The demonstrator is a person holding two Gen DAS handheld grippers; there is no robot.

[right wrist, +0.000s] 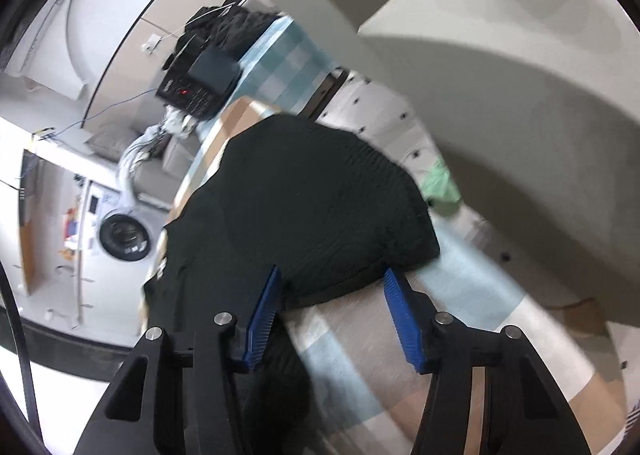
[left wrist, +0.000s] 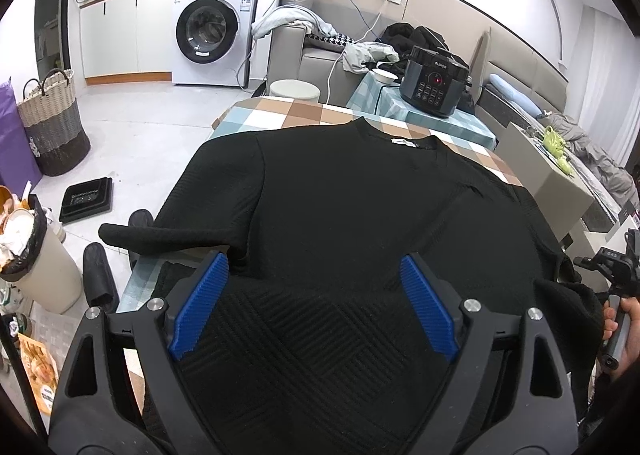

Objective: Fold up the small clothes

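While the black sweater (left wrist: 340, 207) lies spread flat on the checked table (left wrist: 280, 111), both the left gripper (left wrist: 314, 307) and right gripper (right wrist: 330, 315) stand apart and empty, so a shallow pinch risks slipping off the knit.

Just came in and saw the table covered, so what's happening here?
A person is folding a black sweater spread on the checked table, a hand-held gripper in each hand. The left hand-held gripper hangs open over the sweater's lower part. The right hand-held gripper stands open at the edge of a sleeve, gripping nothing yet.
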